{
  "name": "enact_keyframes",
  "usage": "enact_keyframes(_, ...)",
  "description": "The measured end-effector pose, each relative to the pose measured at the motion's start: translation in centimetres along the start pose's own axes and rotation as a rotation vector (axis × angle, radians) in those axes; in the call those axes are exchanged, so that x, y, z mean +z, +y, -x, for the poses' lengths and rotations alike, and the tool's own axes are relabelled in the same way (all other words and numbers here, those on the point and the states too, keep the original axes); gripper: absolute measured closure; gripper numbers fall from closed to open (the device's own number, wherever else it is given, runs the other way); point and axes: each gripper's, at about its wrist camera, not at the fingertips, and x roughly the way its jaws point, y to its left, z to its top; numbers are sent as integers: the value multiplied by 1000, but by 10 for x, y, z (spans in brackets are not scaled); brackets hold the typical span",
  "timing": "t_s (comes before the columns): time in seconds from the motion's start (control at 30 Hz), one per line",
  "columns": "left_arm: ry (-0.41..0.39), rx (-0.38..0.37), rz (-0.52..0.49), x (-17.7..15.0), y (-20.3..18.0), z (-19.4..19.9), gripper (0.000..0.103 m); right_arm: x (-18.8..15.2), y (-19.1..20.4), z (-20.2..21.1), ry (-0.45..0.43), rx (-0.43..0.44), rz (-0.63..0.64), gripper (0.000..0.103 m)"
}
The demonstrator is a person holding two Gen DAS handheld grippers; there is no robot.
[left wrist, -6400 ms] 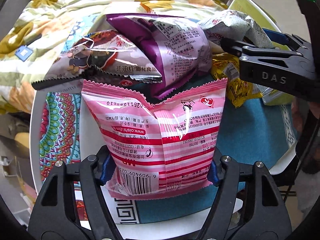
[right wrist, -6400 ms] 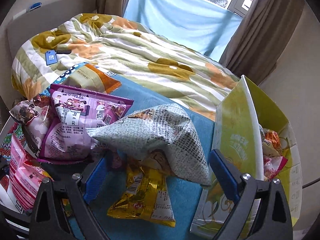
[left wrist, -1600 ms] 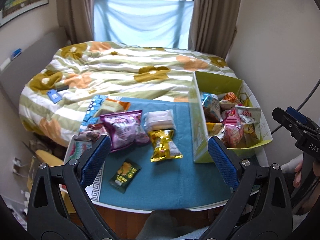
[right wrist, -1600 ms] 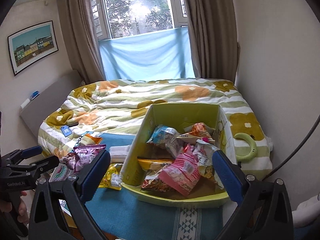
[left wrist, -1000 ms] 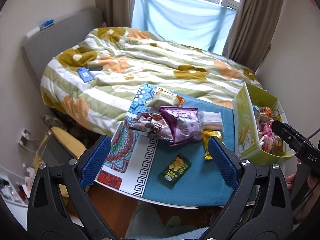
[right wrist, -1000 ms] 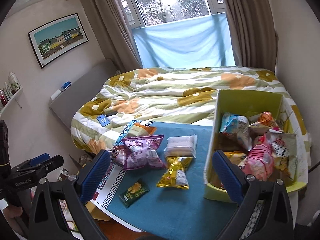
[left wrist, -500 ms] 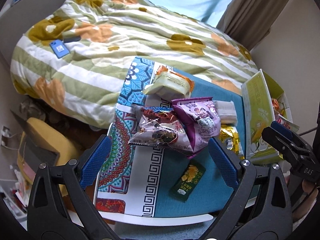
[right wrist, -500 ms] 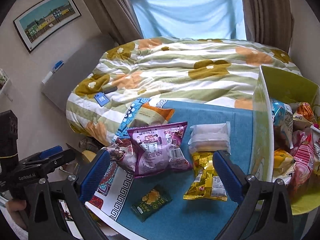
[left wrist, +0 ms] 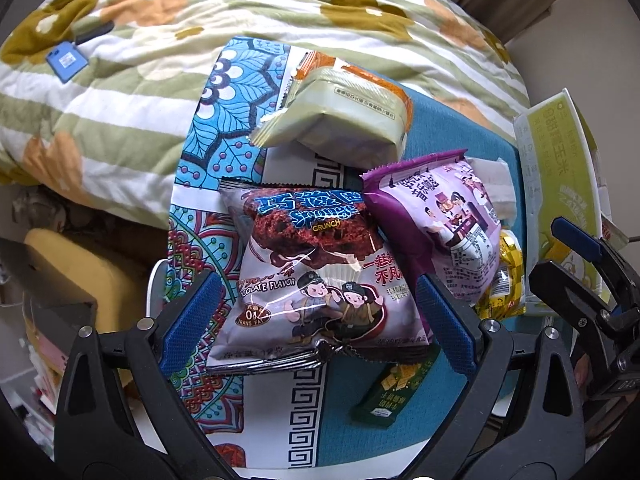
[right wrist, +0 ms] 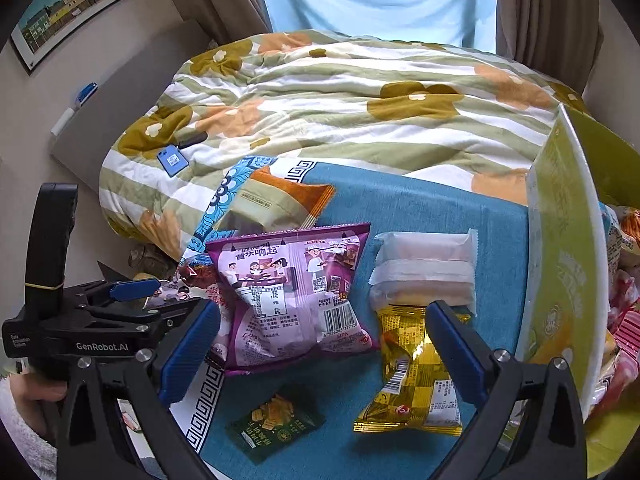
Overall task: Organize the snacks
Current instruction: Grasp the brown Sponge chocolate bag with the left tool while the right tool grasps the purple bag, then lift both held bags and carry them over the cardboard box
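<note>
My left gripper (left wrist: pixel 316 326) is open, its blue pads on either side of a grey chocolate Sponge Crunch bag (left wrist: pixel 316 280) on the table. Beside it lie a purple bag (left wrist: pixel 436 224), a beige-orange bag (left wrist: pixel 344 116), a gold bag (left wrist: pixel 506 280) and a small dark green packet (left wrist: pixel 390 396). My right gripper (right wrist: pixel 320 346) is open and empty above the purple bag (right wrist: pixel 294 292) and gold bag (right wrist: pixel 412 376). A white wrapped pack (right wrist: pixel 426 270) and the green packet (right wrist: pixel 274 426) lie nearby. The yellow-green box (right wrist: pixel 560 264) holds several snacks at the right.
The table wears a blue cloth (right wrist: pixel 420 208) with a patterned border (left wrist: pixel 204 148). A bed with a flowered quilt (right wrist: pixel 360 100) lies behind the table. The right gripper shows in the left wrist view (left wrist: pixel 580 284); the left gripper shows in the right wrist view (right wrist: pixel 100 312).
Both grippers have dropped down and forward toward the snacks on the table. The left gripper now straddles the chocolate bag. The pink bag it held earlier lies in the box.
</note>
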Motion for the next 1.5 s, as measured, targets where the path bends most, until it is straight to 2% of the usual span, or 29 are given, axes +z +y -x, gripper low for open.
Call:
enact_keyframes(0.33, 11, -4, -9, 4, 1, -16, 6, 1, 1, -35, 66, 24, 89, 1)
enact_keyframes(0.43, 13, -5, -11, 4, 2, -16, 18, 1, 1, -43, 86, 36, 100, 1)
enact_keyframes(0.63, 3, 11, -1, -2, 12, -12, 26, -1, 7, -54, 111, 46, 134, 1)
enact_keyframes(0.77, 6, -9, 19, -7, 21, -12, 32, 0, 11, -61, 127, 52, 145, 1)
enact_keyframes(1.27, -14, -6, 17, -20, 33, -3, 35, 1, 18, -83, 162, 52, 119, 2)
enact_keyframes(1.33, -16, -2, 10, -21, 33, -2, 35, 0, 19, -84, 161, 50, 115, 10)
enact_keyframes(1.37, -15, -2, 7, -21, 33, -2, 35, -1, 20, -85, 166, 52, 117, 22)
enact_keyframes(1.5, -18, -4, -2, -23, 34, 2, 36, -4, 23, -82, 148, 19, 115, 32)
